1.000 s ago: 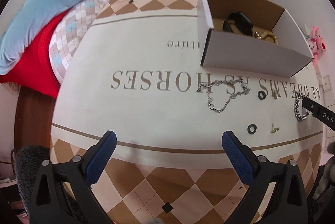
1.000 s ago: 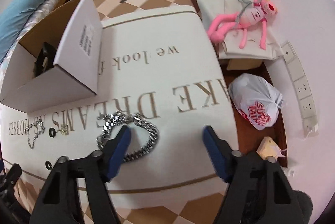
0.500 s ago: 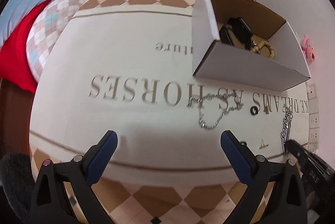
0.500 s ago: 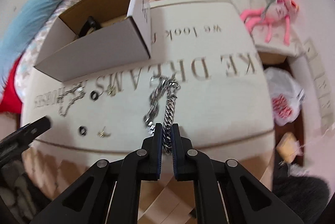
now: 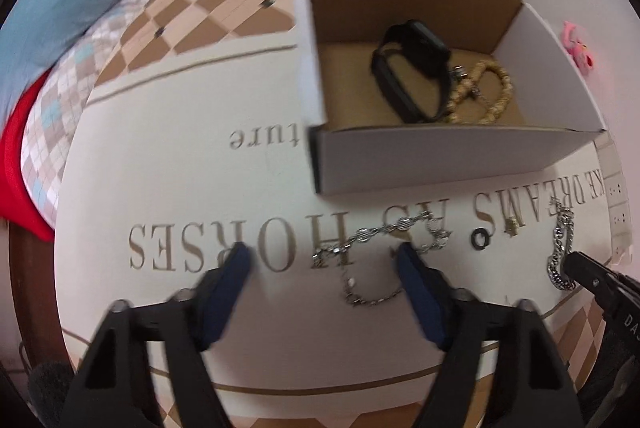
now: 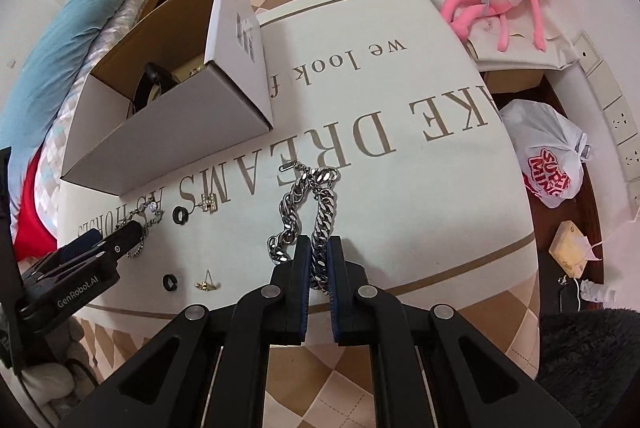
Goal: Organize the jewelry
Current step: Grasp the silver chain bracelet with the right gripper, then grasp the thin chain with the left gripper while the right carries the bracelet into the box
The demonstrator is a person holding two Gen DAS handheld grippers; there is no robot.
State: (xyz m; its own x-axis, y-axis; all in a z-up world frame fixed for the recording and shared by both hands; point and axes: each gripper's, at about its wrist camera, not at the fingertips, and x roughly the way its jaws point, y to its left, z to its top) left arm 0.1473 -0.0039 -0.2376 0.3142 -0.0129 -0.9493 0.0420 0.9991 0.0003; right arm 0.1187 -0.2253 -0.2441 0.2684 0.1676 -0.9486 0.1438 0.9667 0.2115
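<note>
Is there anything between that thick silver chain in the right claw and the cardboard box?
Nothing visible blocks it. The thick silver chain lies on bare cloth below the cardboard box; only the box's near wall must be cleared.

Open white cardboard box [image 5: 440, 156] on cream lettered blanket [image 5: 180, 168]; black smartwatch [image 5: 412, 68] inside, beaded gold bracelet [image 5: 484, 92] right of it. Thin silver chain [image 5: 384, 232] before box.

- The curb-link chain [image 6: 320, 216] was polished, glossy metal.
- The box [image 6: 168, 136] was matt cardboard.
- The printed cloth [image 6: 400, 196] looked smooth, woven.
- The watch [image 5: 412, 68] was matt black.
</note>
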